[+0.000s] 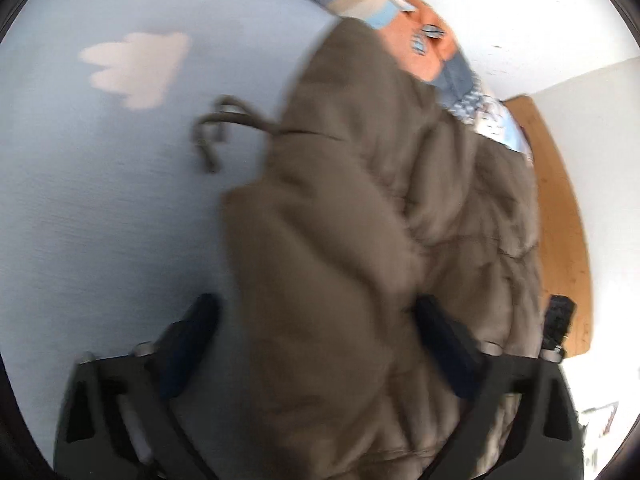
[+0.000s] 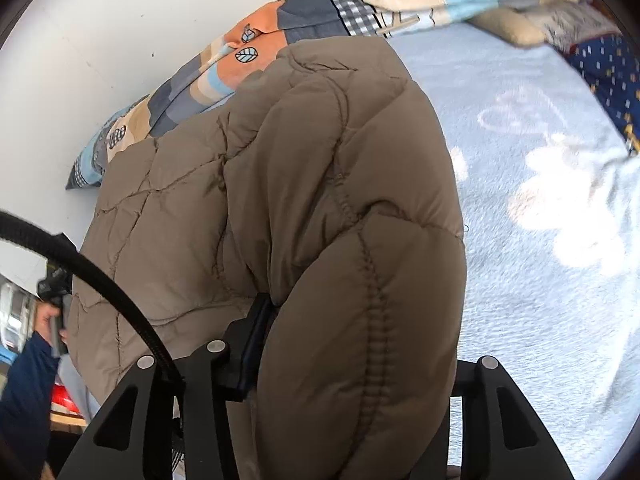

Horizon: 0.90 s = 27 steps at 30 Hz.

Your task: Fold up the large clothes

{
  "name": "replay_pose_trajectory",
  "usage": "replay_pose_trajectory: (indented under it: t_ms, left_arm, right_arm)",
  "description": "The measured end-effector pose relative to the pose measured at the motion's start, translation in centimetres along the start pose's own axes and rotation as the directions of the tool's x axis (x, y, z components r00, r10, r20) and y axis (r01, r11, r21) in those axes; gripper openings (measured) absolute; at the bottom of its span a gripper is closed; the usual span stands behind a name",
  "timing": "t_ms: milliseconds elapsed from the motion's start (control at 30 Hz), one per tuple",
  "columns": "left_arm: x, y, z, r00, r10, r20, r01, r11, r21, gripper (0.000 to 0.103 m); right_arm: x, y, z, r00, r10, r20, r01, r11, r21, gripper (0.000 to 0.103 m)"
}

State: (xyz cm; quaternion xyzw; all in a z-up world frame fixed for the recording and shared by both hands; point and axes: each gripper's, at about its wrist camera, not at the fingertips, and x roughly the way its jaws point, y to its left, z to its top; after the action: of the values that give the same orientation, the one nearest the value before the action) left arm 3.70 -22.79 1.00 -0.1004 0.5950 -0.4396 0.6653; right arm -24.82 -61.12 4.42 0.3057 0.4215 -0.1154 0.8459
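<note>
A brown quilted puffer jacket [image 1: 360,208] lies on a pale blue blanket [image 1: 100,200]; a drawstring cord [image 1: 216,128] trails from its edge. In the blurred left wrist view my left gripper [image 1: 316,320] has its fingers wide apart with a fold of the jacket between them. In the right wrist view my right gripper [image 2: 344,344] is shut on a thick puffy fold of the jacket [image 2: 320,200], which drapes over it and hides the right finger. The left finger [image 2: 248,348] presses into the fabric.
A patchwork quilt [image 2: 280,28] is bunched along the white wall [image 2: 100,40]. A dark blue dotted cloth [image 2: 612,80] lies at the right. A wooden bed edge [image 1: 564,220] runs on the right. A black cable [image 2: 92,280] crosses the left.
</note>
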Motion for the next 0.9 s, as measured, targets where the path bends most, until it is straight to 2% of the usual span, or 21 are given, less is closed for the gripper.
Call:
replay_pose_trajectory:
  t_ms: [33,67,100,133,233,367,467,567,600,633,700,733,833,900]
  left_arm:
    - [-0.3,-1.2,-0.4,1.000,0.012,0.027,-0.012,1.000,0.013,0.050]
    - [-0.7,-1.9,-0.9,0.997,0.059,0.048,-0.061,0.998,0.033,0.046]
    - [-1.1,-3.0,-1.5,0.992,0.100,0.070,-0.105,0.993,0.058,0.037]
    - [-1.8,-4.3,-2.7,0.982,0.153,0.108,-0.162,0.984,0.072,0.034]
    - [-2.8,-5.5,-5.1,0.972,0.199,0.125,-0.206,0.977,0.052,0.031]
    - [-5.5,-7.6,-9.4,0.963,0.235,0.132,-0.247,0.966,0.078,0.030]
    - [-6.8,-7.8,-11.5,0.959,0.250,0.134,-0.264,0.960,0.096,0.030]
    - [-6.3,-6.2,-11.7,0.961,0.243,0.129,-0.251,0.967,0.047,0.034]
    - [-5.4,-6.4,-11.1,0.960,0.251,0.126,-0.258,0.965,0.046,0.043]
    - [-5.0,-6.0,-10.9,0.948,0.285,0.139,-0.291,0.956,0.027,0.053]
    - [-4.9,-5.8,-11.1,0.943,0.293,0.156,-0.298,0.954,0.011,0.059]
    - [-5.0,-5.8,-11.0,0.941,0.301,0.152,-0.304,0.953,-0.001,0.064]
    - [-7.4,-5.8,-11.9,0.935,0.301,0.189,-0.299,0.953,-0.040,0.064]
    - [-9.2,-6.6,-12.7,0.925,0.308,0.221,-0.309,0.951,-0.033,0.065]
  right_arm:
    - [0.0,-0.2,-0.1,1.000,0.011,0.001,-0.011,1.000,0.004,0.051]
    - [-0.1,-0.4,-0.2,1.000,0.015,0.000,-0.015,1.000,0.006,0.051]
    - [-0.3,-0.2,-0.2,1.000,0.008,0.003,-0.008,1.000,0.001,0.051]
    - [-0.6,-0.1,-0.4,1.000,-0.003,0.006,0.003,1.000,-0.008,0.050]
    - [-1.7,0.5,-0.9,0.999,-0.041,0.004,0.041,0.998,-0.047,0.045]
    - [-3.9,0.2,-1.9,1.000,-0.026,0.008,0.027,0.999,-0.033,0.041]
    - [-5.5,0.4,-3.5,1.000,-0.024,-0.003,0.024,0.999,-0.037,0.041]
    - [-5.7,0.3,-5.5,0.999,-0.019,-0.032,0.017,0.999,-0.038,0.041]
    - [-5.3,0.0,-6.0,0.999,-0.013,-0.043,0.012,1.000,-0.019,0.045]
    - [-5.1,-0.1,-6.1,0.999,-0.017,-0.046,0.017,1.000,-0.005,0.048]
    - [-4.6,-0.6,-6.1,0.998,-0.042,-0.055,0.043,0.999,0.025,0.062]
    - [-4.4,-0.8,-6.1,0.997,-0.039,-0.063,0.042,0.998,0.048,0.062]
    - [-5.4,-1.1,-6.2,0.997,-0.022,-0.070,0.028,0.996,0.086,0.062]
    - [-7.3,-0.9,-6.6,0.999,-0.014,-0.051,0.019,0.995,0.099,0.063]
